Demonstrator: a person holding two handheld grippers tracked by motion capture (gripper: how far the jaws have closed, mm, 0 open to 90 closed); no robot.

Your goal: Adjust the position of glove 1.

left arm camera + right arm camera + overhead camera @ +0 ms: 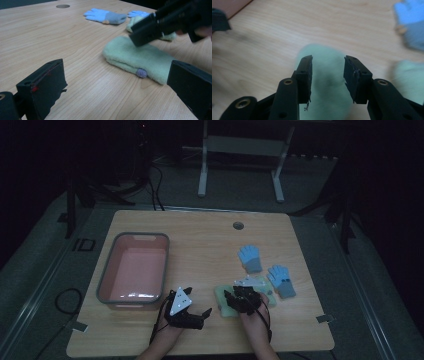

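Right tongs poised over the nearer green mitten, jaws apart with the mitten's rounded end showing between them. No contact that I can confirm; the right gripper view is blurred there. Judged as lining up for a pinch on the fabric, so the gap is kept just wide enough to straddle a fold.

Left tongs low over the table, jaws spread wide, nothing between them. They face the same mitten from its side, the mitten lying flat just ahead of and toward the right jaw. Likely stationed there to steady or take the other edge once it is lifted.

A second green mitten lies just beyond the right tongs, partly hidden by them. Two blue gloves rest farther off, past the right tongs and apart from each other.

Pink tub with grey rim sits beyond the left tongs, on their outer side, empty as far as the dim high view allows. Probably the destination for the handwear, hence the left tongs stand between it and the mitten.
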